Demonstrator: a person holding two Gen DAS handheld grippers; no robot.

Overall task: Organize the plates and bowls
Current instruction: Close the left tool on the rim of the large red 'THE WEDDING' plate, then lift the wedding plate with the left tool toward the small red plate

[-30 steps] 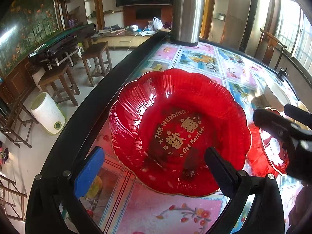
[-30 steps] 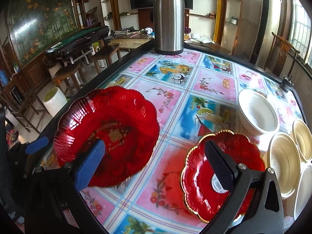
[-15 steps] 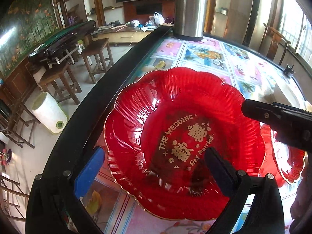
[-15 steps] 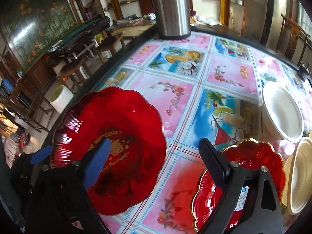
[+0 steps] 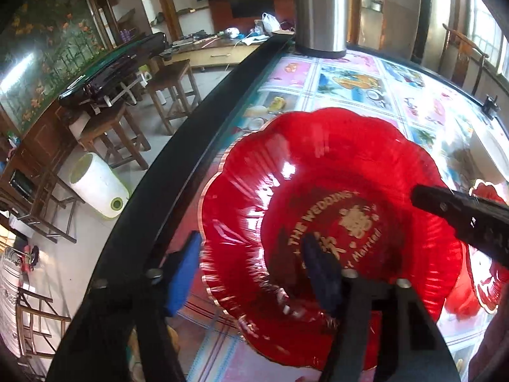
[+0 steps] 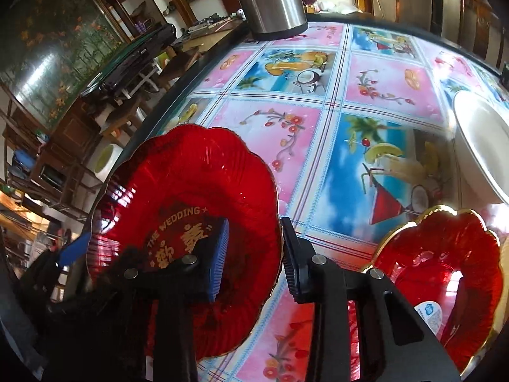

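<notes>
A large red scalloped plate printed "THE WEDDING" lies near the table's left edge; it also shows in the right wrist view. My left gripper straddles its near left rim, one blue pad outside and one inside, jaws narrowed but not clearly clamped. My right gripper straddles its right rim the same way, a gap still between the pads. A smaller red gold-rimmed plate lies to the right. A white bowl sits at the right edge.
A steel thermos stands at the back of the table. The table's black edge runs along the left, with stools and a white bin on the floor beyond. The patterned tablecloth covers the table.
Both grippers have closed in on the large red plate. The left moved forward over its near rim and narrowed; the right swung left from the small plate onto its right rim and narrowed.
</notes>
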